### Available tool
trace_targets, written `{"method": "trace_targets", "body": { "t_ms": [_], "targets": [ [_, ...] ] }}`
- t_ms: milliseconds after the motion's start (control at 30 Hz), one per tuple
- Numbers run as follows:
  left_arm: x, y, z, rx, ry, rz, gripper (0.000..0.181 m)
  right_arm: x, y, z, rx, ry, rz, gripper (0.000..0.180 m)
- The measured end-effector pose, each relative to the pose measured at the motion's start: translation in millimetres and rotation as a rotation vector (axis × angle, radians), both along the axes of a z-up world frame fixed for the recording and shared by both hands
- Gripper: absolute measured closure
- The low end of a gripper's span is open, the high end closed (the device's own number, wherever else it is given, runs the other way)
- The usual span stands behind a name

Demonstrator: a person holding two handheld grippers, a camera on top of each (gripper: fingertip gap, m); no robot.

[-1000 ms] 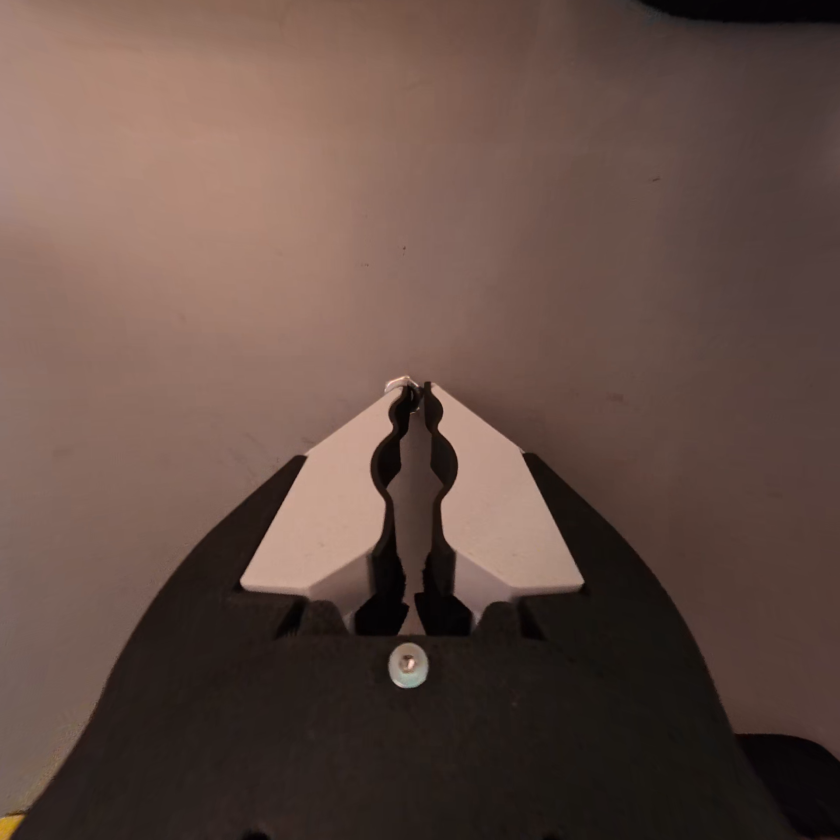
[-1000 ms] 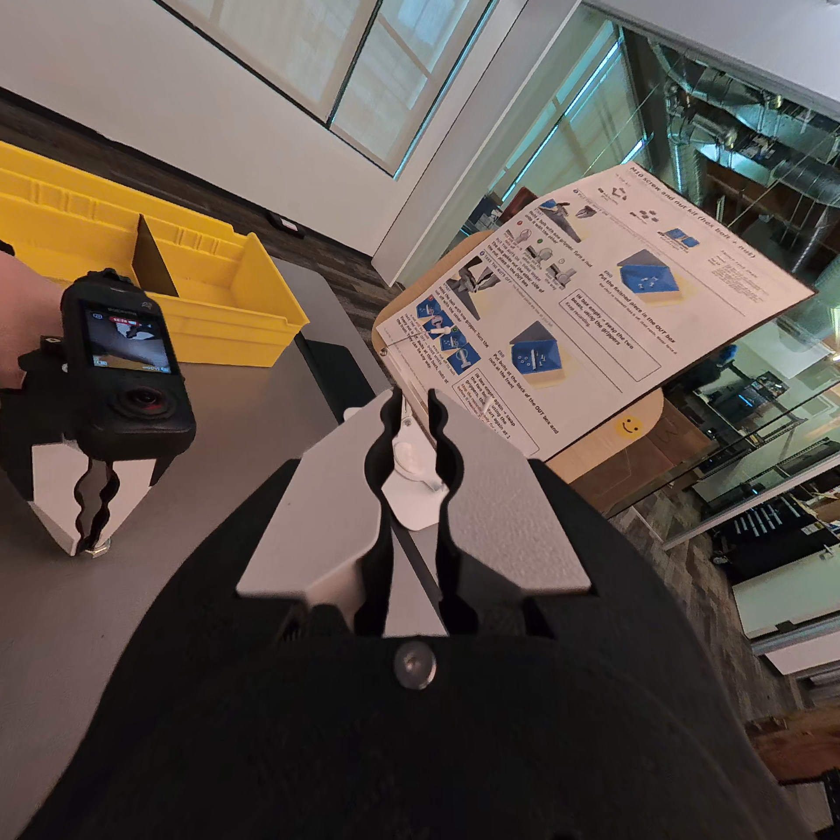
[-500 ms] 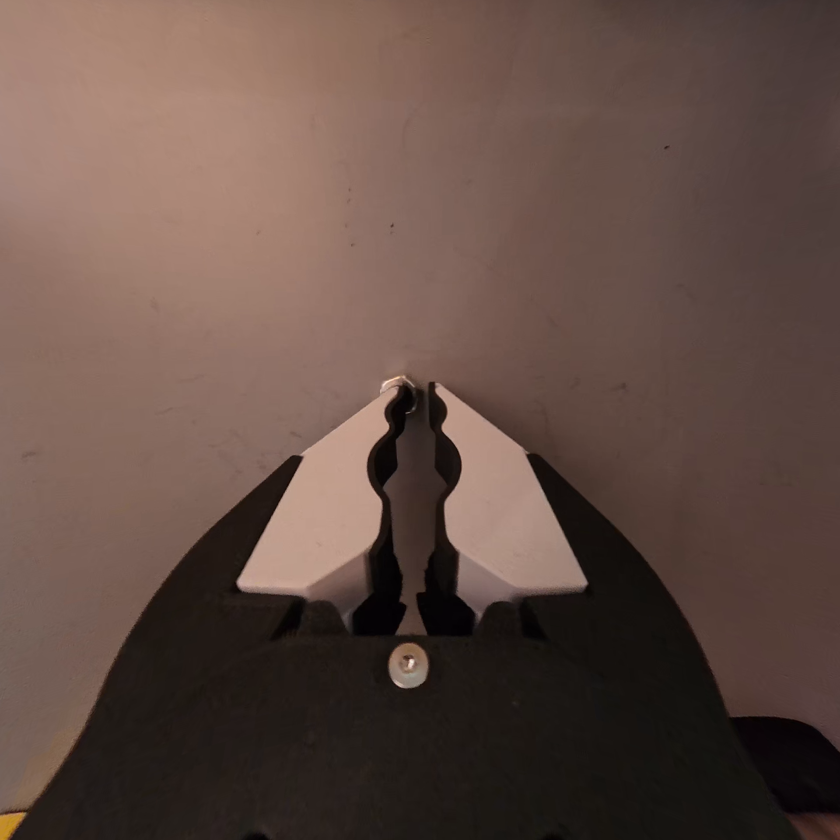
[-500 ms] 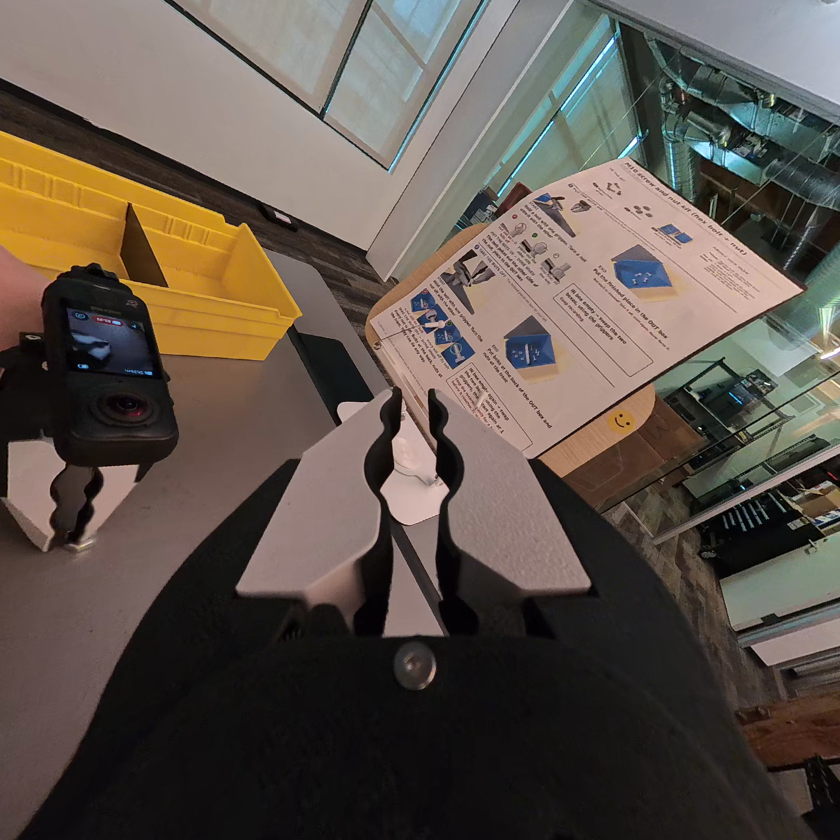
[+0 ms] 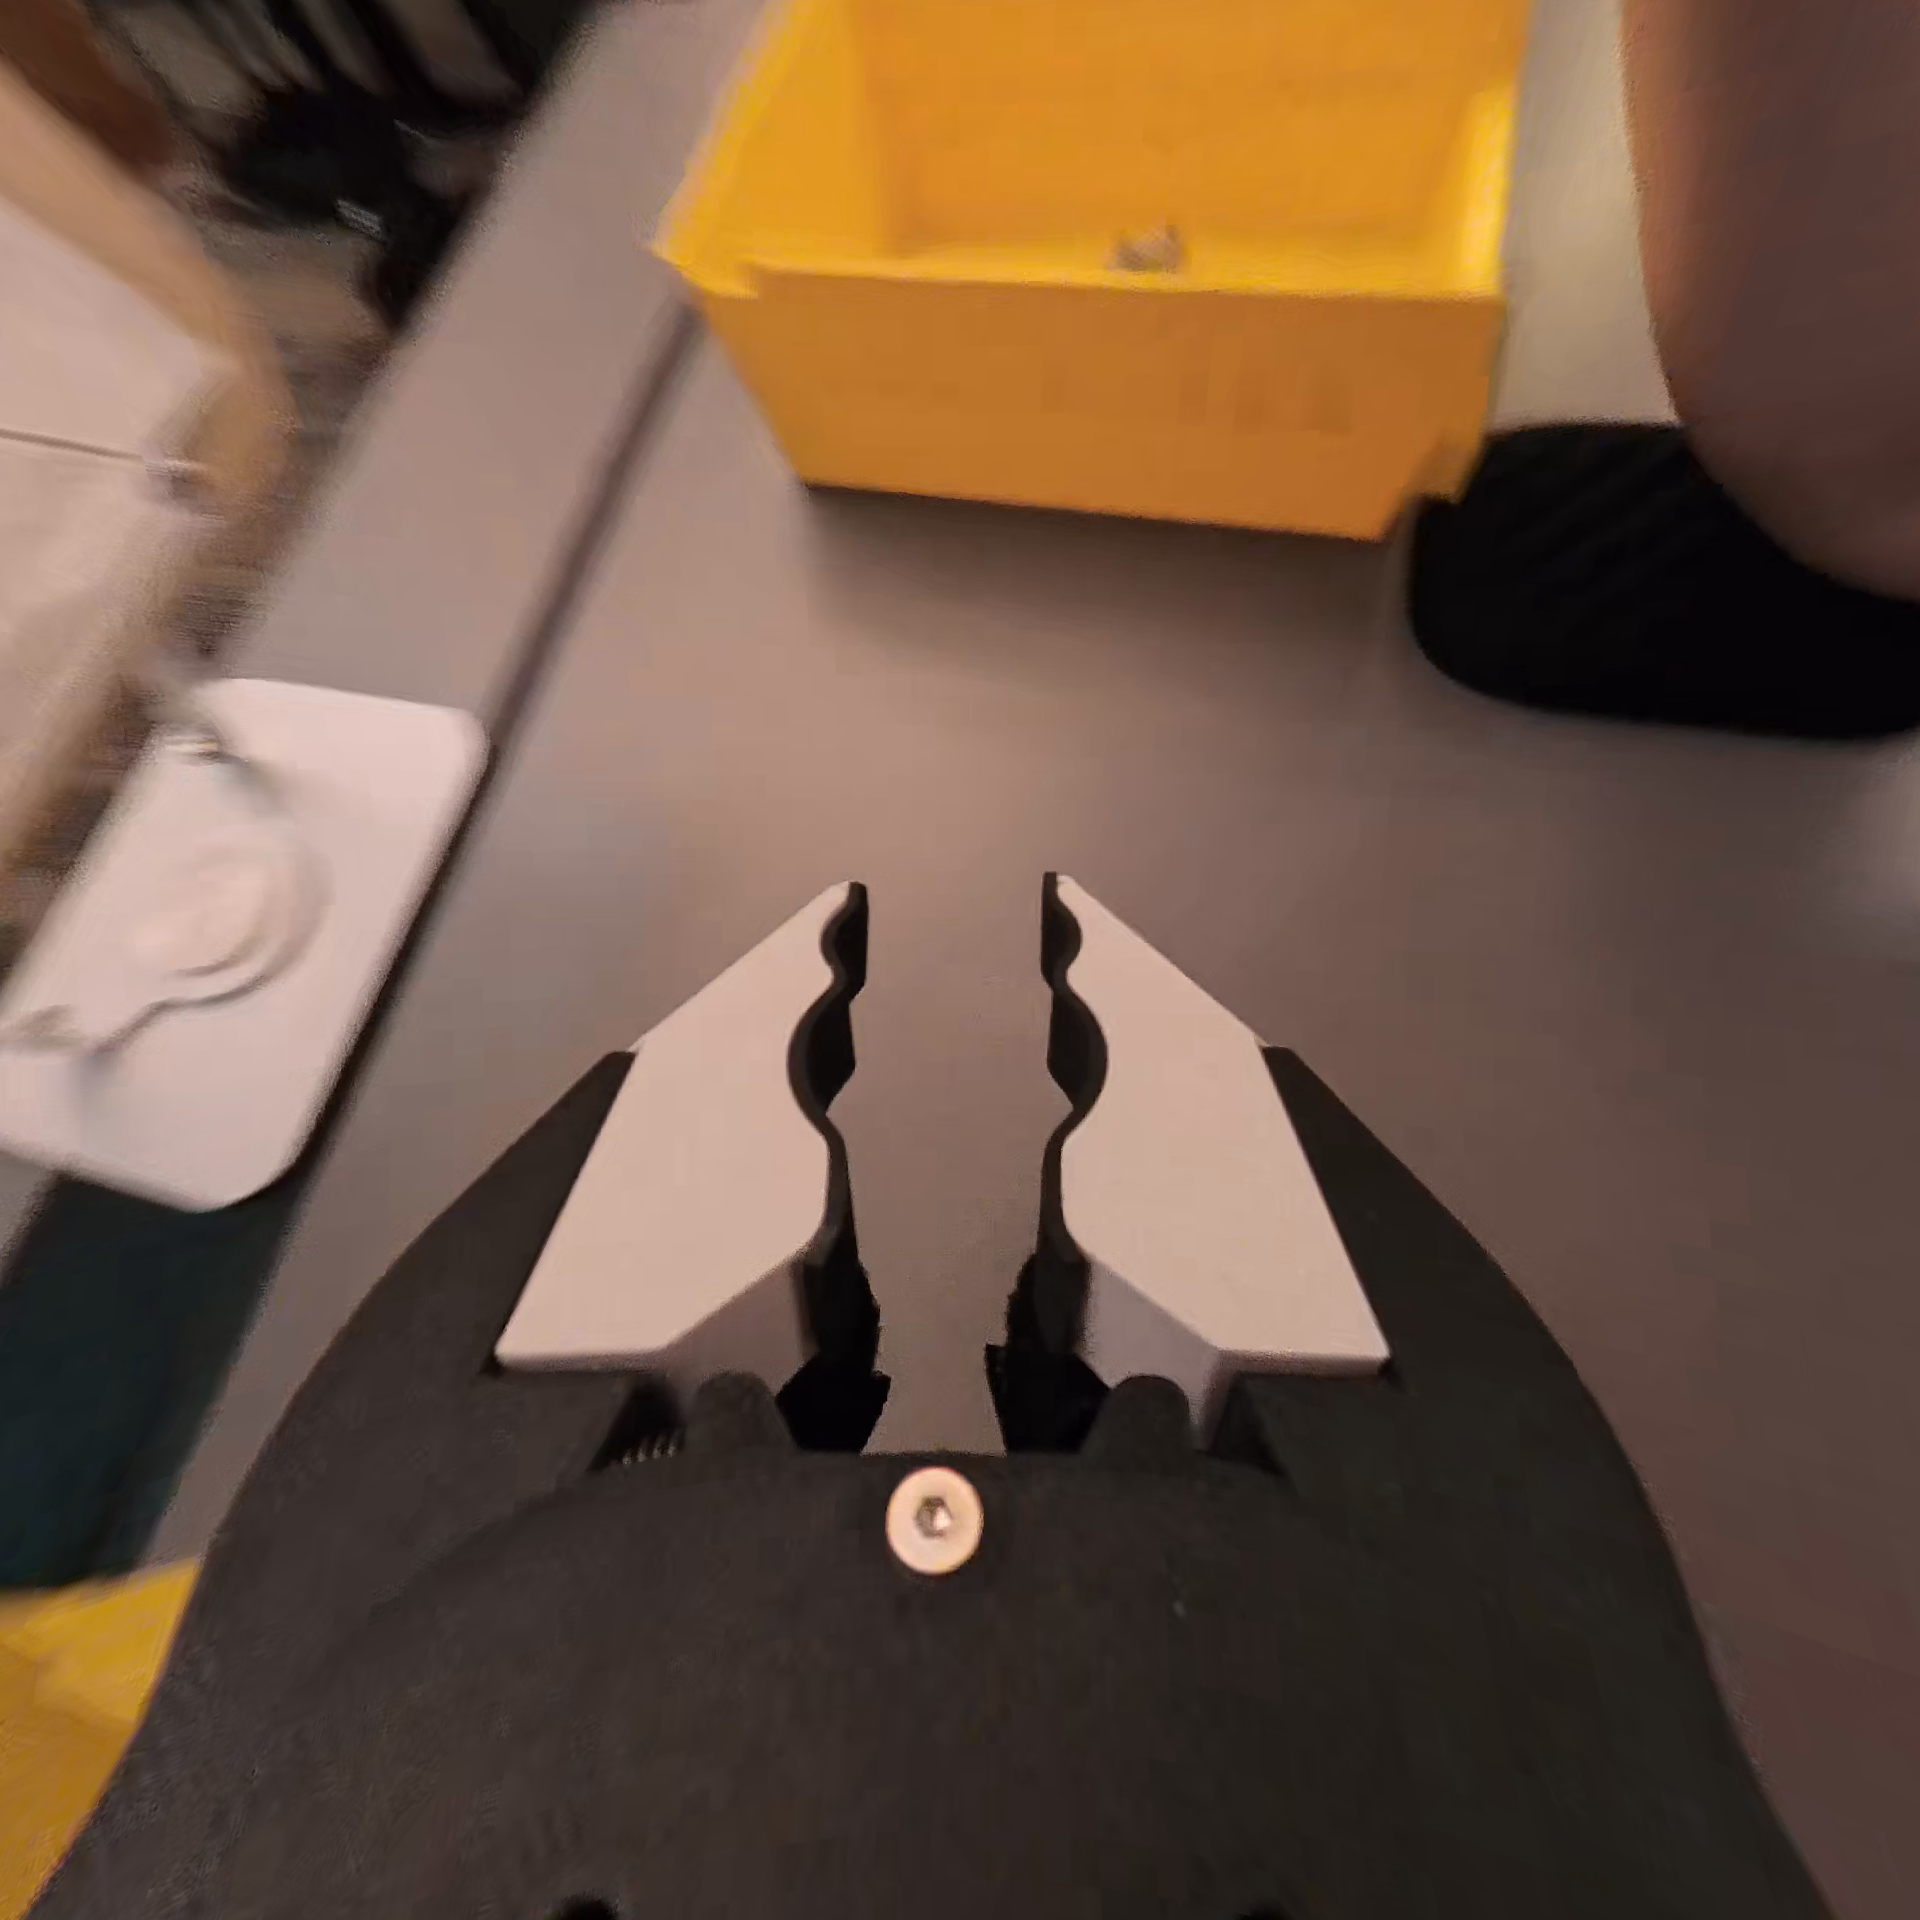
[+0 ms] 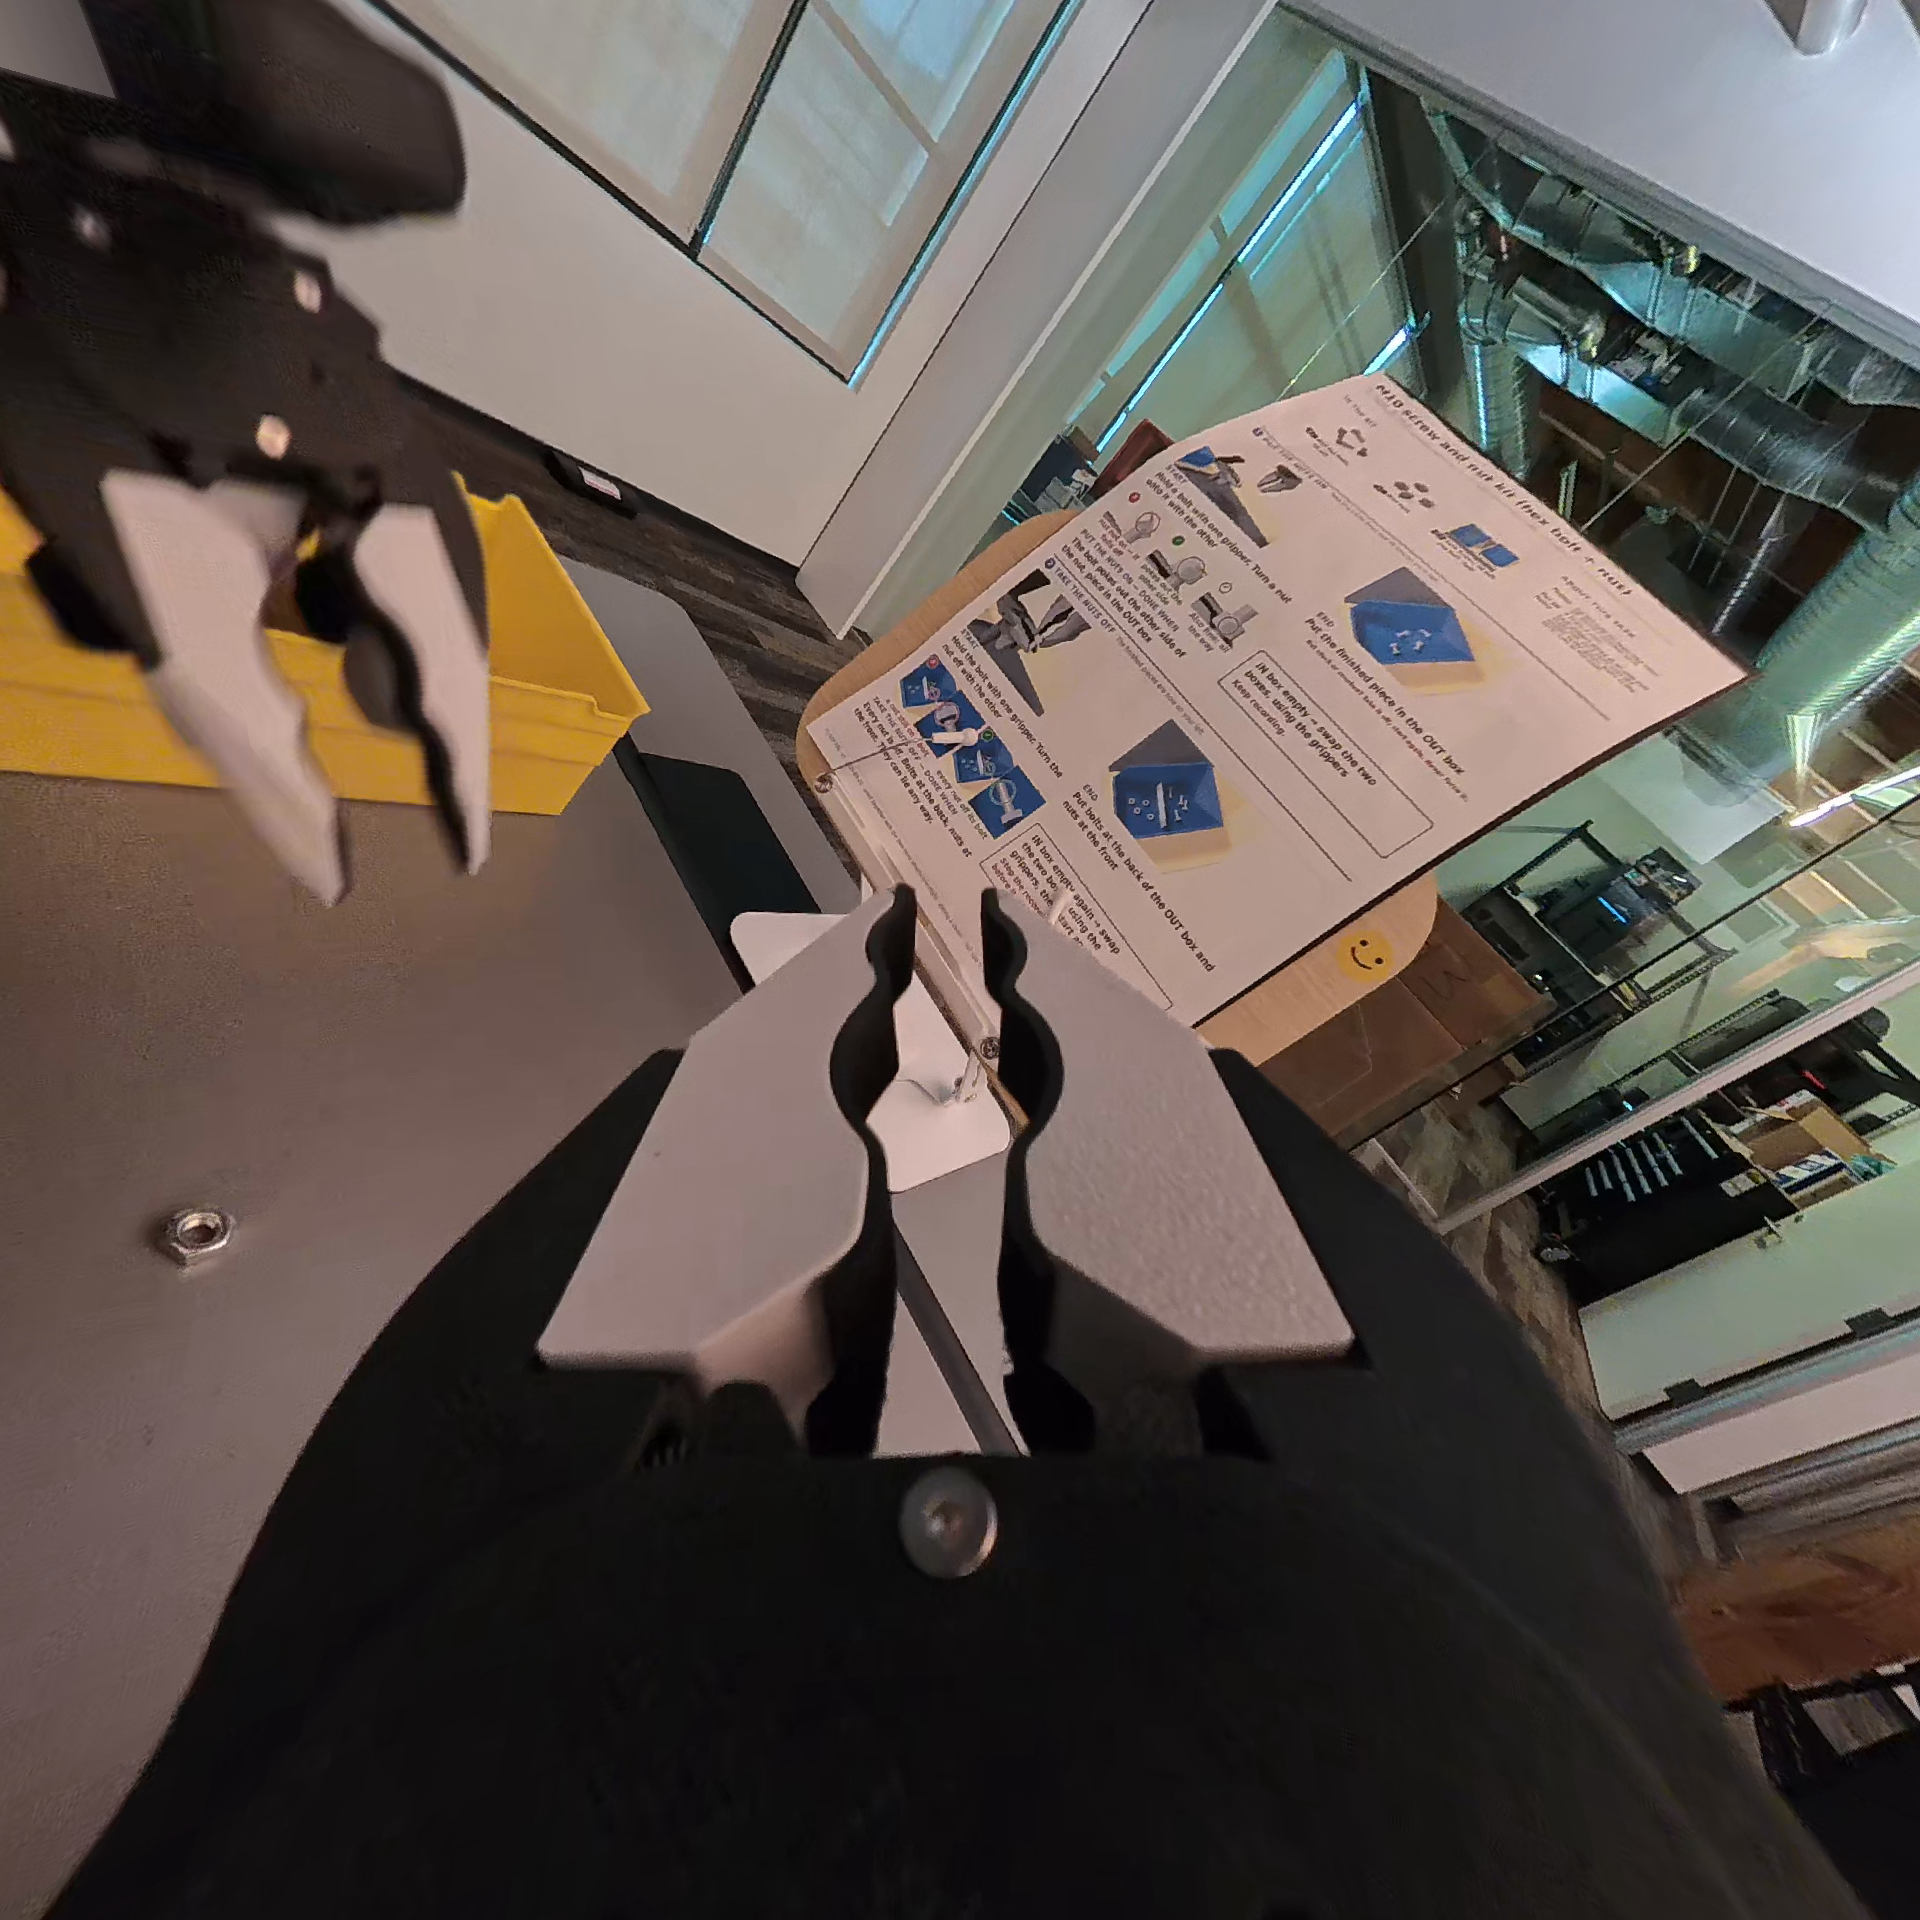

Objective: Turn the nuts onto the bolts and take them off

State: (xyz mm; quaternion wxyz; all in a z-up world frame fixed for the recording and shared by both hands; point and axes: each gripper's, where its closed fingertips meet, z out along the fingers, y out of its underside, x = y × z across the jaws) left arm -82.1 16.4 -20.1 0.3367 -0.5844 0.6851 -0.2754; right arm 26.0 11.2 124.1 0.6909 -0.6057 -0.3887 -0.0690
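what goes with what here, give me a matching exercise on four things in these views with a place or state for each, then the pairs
Things
1. left gripper
2. right gripper
3. nut
4. yellow bin

Places or states
A. lying alone on the grey table
B. lifted off the table, jaws apart, nothing between them
C. at the table's far end, a small metal part inside
D. pointing at the white stand base, narrow gap between the jaws, nothing held

Pairs: 1-B, 2-D, 3-A, 4-C

A nut point(image 6: 197, 1236) lies on the bench point(image 6: 312, 1039) (left of the right tool point(image 6: 940, 914)); a bin point(image 6: 540, 686) sits behind.
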Motion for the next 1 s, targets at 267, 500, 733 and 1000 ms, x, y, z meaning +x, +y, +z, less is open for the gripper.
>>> {"method": "trace_targets", "body": {
  "t_ms": [267, 500, 733, 1000],
  "targets": [
    [-190.1, 141.8, 47.7, 0.212, 0.026, 0.578, 0.145, 3.3, 2.0, -1.9, -0.005, 0.012, -0.001, 0.169],
    [-217.9, 164.4, 42.0, 0.116, -0.047, 0.646, 0.149, 5.3, 20.7, -24.6, -0.07, -0.011, -0.023, 0.169],
    [-241.1, 171.0, 2.5, 0.097, 0.096, 0.62, 0.156, 4.4, 33.5, -42.1, -0.114, -0.031, -0.036, 0.169],
    [-212.5, 185.4, -48.6, -0.057, 0.255, 0.592, 0.153, 2.3, 36.0, -43.5, -0.12, -0.041, -0.03, 0.168]
  ]
}}
